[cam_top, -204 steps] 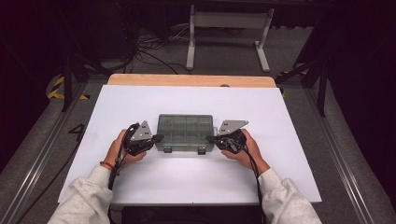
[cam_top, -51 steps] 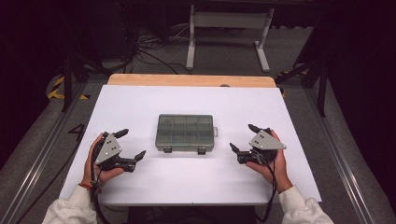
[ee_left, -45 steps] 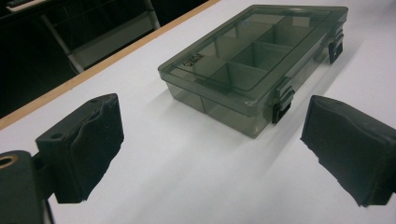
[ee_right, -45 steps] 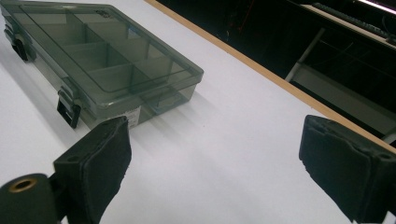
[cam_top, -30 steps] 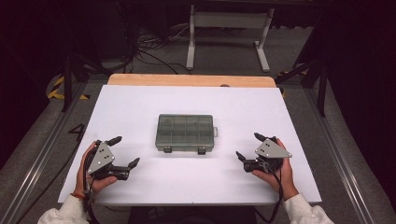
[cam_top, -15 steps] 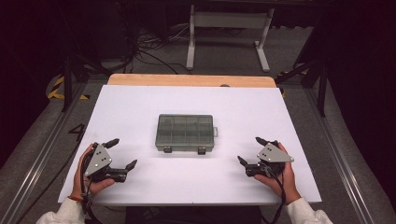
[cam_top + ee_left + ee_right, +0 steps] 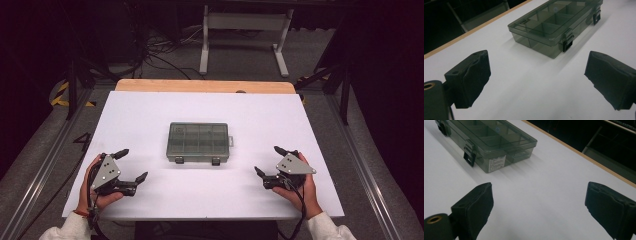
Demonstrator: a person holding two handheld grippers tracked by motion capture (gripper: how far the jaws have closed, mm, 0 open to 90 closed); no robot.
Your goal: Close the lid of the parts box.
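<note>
A smoky clear plastic compartment box (image 7: 198,142) lies shut at the middle of the white table (image 7: 150,110), with two dark latches on its near side. The left gripper view has the box (image 7: 556,25) ahead at upper right; the right gripper view has the box (image 7: 486,142) at upper left, a white label on its end. My left gripper (image 7: 131,165) rests near the front left edge, open and holding nothing. My right gripper (image 7: 270,161) sits near the front right, open too. Both stand well apart from the box.
A wooden strip (image 7: 205,86) runs along the table's far edge. Beyond it a white metal stand (image 7: 245,30) and cables (image 7: 160,50) lie on the grey floor. Metal rails (image 7: 45,165) flank the table on both sides.
Both grippers let go of the box's sides, drew apart and back toward the front corners, jaws open. In the last half second they barely moved. The box stayed put.
</note>
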